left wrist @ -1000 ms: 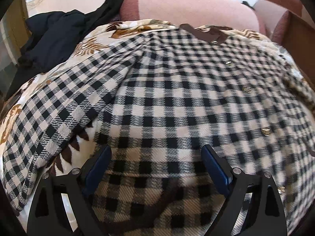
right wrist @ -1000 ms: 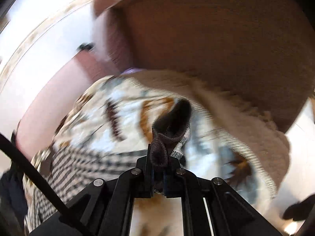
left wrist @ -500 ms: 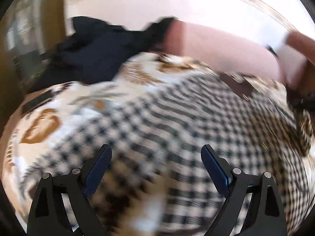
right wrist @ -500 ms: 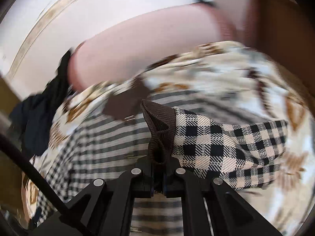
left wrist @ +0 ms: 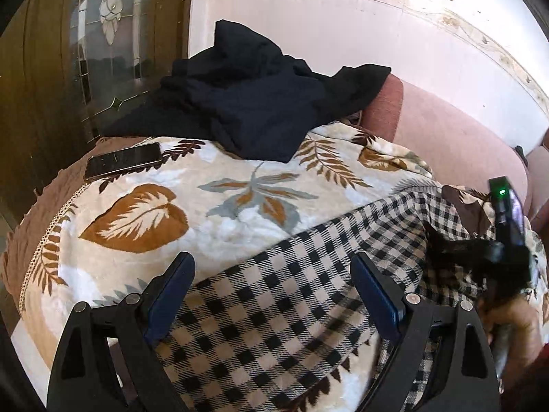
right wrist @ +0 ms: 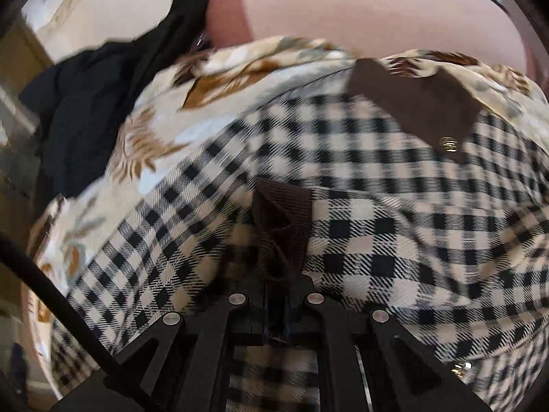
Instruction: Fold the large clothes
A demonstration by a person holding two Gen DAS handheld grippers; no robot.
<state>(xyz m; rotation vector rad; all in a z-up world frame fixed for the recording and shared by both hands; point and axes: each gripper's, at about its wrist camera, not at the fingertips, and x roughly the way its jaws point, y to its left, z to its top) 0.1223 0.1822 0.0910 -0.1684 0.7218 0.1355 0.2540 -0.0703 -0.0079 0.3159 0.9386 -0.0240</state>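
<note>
Two grippers were in my feeds. My left gripper [left wrist: 272, 295] stood with its blue pads wide apart above the checked shirt [left wrist: 291, 309], nothing between them and no pad on the cloth. The shirt lay spread over a leaf-patterned blanket [left wrist: 206, 206] that covered the seat of a pink sofa [left wrist: 453, 137]. From the left wrist view the black-and-cream checks ran from under the gripper toward the right edge, where I could see the right gripper [left wrist: 507, 240] from outside, with the person's hand [left wrist: 514, 322] on it.

My right gripper [right wrist: 276, 295] had its jaws nearly together and just starting to part, with the shirt's brown ribbed cuff [right wrist: 283, 219] pinched between them. The cuff stood up out of the jaws and the sleeve [right wrist: 394, 240] trailed off to the right, lying across the body of the shirt. Farther up was the brown collar [right wrist: 411, 103] with a metal snap at its corner. That view was blurred.

On the far left of the sofa a heap of dark clothing [left wrist: 254, 103] rested on the blanket and against the backrest. Near it, a phone [left wrist: 123, 164] lay flat at the blanket's edge, well apart from the shirt.
</note>
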